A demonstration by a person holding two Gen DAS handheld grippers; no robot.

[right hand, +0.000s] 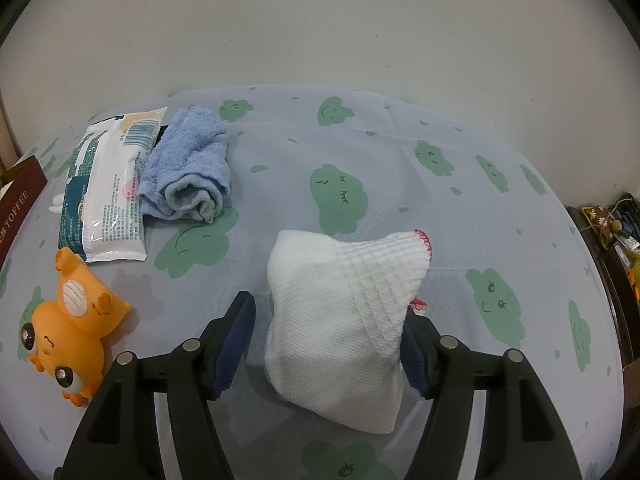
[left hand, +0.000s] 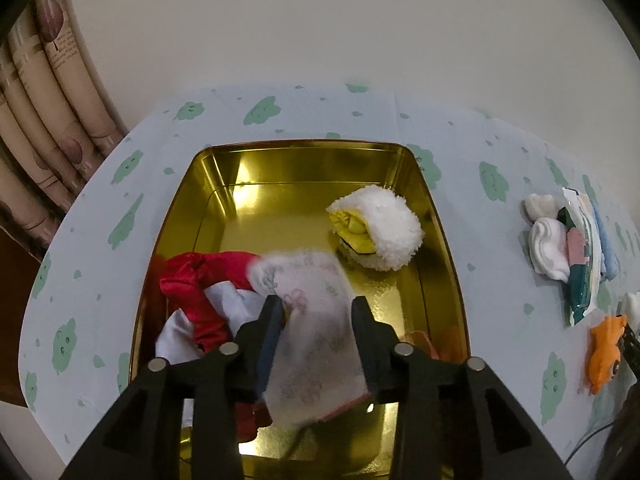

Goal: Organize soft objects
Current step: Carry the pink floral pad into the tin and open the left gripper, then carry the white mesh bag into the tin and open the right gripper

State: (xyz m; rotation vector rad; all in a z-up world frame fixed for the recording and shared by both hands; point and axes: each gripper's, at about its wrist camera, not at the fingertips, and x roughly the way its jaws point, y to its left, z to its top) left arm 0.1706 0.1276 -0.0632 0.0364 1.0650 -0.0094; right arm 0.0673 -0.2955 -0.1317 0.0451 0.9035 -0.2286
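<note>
A gold tin box sits on the cloud-print tablecloth. In it lie a red and white satin cloth and a white fluffy toy with a yellow face. My left gripper is open above the box; a white floral cloth hangs blurred between its fingers, touching the left one. My right gripper is open around a white waffle cloth with red stitching that rests on the table against the right finger. A blue towel lies at the back left.
A wet-wipes pack lies beside the blue towel. An orange rubber toy lies at the left, also in the left wrist view. White foam pieces lie near the pack. A maroon box edge is far left. Curtains hang left.
</note>
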